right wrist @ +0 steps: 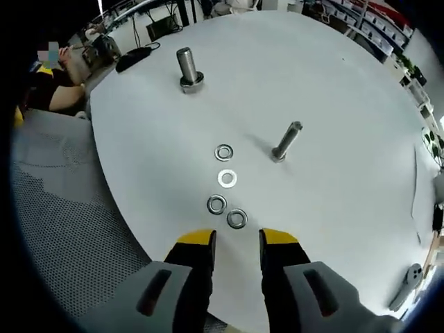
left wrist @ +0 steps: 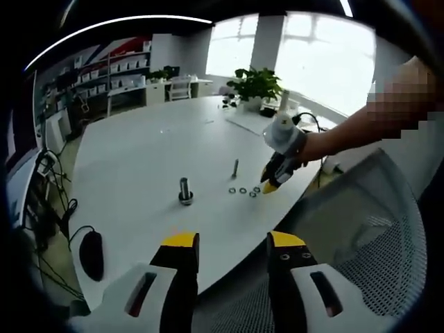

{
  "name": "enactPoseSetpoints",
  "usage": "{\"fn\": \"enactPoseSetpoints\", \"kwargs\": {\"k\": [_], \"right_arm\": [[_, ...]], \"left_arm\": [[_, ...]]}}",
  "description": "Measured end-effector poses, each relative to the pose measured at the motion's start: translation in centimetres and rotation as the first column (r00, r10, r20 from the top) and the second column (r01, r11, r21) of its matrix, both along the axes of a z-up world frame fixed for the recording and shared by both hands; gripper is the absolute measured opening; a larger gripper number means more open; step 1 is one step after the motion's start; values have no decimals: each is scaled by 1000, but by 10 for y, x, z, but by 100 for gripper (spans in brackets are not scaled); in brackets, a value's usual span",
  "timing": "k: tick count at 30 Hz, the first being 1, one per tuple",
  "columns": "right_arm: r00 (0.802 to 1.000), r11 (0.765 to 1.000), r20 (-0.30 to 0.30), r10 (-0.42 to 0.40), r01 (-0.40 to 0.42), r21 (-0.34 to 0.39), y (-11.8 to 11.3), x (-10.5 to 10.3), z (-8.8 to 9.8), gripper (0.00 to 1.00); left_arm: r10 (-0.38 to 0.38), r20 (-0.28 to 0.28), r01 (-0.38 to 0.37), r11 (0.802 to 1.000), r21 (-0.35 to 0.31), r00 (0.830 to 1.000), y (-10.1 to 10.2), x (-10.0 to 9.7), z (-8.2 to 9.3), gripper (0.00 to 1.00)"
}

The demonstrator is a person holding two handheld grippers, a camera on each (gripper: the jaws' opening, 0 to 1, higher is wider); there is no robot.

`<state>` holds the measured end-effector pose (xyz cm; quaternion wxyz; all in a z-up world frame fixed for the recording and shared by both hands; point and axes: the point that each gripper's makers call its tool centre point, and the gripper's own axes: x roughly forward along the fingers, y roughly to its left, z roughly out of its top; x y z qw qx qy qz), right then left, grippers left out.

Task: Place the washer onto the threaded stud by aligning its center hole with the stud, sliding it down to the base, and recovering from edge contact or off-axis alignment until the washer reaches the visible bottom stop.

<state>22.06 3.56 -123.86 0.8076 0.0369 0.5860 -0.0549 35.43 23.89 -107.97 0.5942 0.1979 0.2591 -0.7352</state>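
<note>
Several steel washers (right wrist: pixel 227 178) lie in a short row on the white table (right wrist: pixel 333 83); the nearest one (right wrist: pixel 236 218) is just ahead of my right gripper (right wrist: pixel 238 239), which is open and holds nothing. A thick threaded stud (right wrist: pixel 187 69) stands upright on its base farther off. A thinner stud (right wrist: pixel 286 141) stands to the right of the washers. In the left gripper view, my left gripper (left wrist: pixel 234 243) hangs open over the table's near edge. The thick stud (left wrist: pixel 185 191) is ahead of it. The right gripper (left wrist: pixel 272 182) hovers beside the washers (left wrist: pixel 243 189).
A mesh chair (left wrist: pixel 374 229) sits by the table's edge. A black mouse (left wrist: pixel 91 253) with its cable lies at the left. A potted plant (left wrist: pixel 255 83) and papers (left wrist: pixel 250 121) are at the far end. A person's arm (left wrist: pixel 347 132) reaches in from the right.
</note>
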Motion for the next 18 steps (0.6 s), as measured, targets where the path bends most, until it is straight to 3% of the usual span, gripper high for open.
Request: {"fn": "enactPoseSetpoints", "kwargs": {"k": [5, 9, 15, 18], "right_arm": [[999, 1000, -11, 30, -30, -4, 0, 4, 2, 27], [992, 994, -57, 112, -113, -10, 2, 5, -6, 26], [996, 997, -34, 83, -83, 0, -1, 8, -4, 25], [991, 993, -48, 122, -121, 8, 0, 6, -4, 24]], "left_arm": [[1, 2, -1, 1000, 4, 1000, 0, 0, 1, 37], [-5, 6, 4, 1000, 14, 1000, 1, -1, -1, 37], [-1, 10, 1, 1000, 19, 1000, 1, 0, 0, 37], [-4, 10, 4, 1000, 22, 1000, 1, 0, -1, 36]]}}
